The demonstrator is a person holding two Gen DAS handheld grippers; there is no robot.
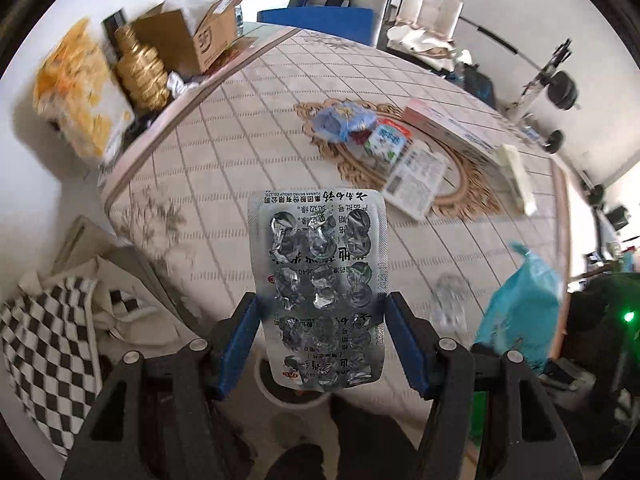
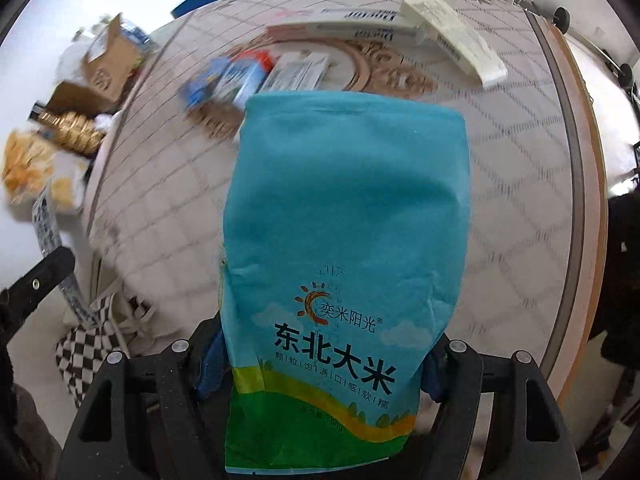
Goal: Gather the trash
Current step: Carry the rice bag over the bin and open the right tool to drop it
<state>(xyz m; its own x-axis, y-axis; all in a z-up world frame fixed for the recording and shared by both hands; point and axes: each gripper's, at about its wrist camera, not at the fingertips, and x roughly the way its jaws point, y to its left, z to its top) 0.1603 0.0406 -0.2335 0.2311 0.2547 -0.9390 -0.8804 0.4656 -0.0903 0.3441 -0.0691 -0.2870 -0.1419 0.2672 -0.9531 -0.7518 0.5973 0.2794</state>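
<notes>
- left gripper (image 1: 322, 320) clamped on an empty pill sheet (image 1: 320, 280), up over the patterned table (image 1: 240, 140)
- right gripper (image 2: 320, 364) pinching a blue rice bag (image 2: 348, 220) above the table too

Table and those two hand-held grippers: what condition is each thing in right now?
Blister pack: emptied, foil torn, held off the table.
Left hand-held gripper: shut on the blister pack.
Rice bag: crumpled, flat, held up.
Right hand-held gripper: shut on the rice bag.
Cardboard box: open, flaps up.
Long carton: lying flat on the table.
Small milk carton: tipped on its side.
</notes>
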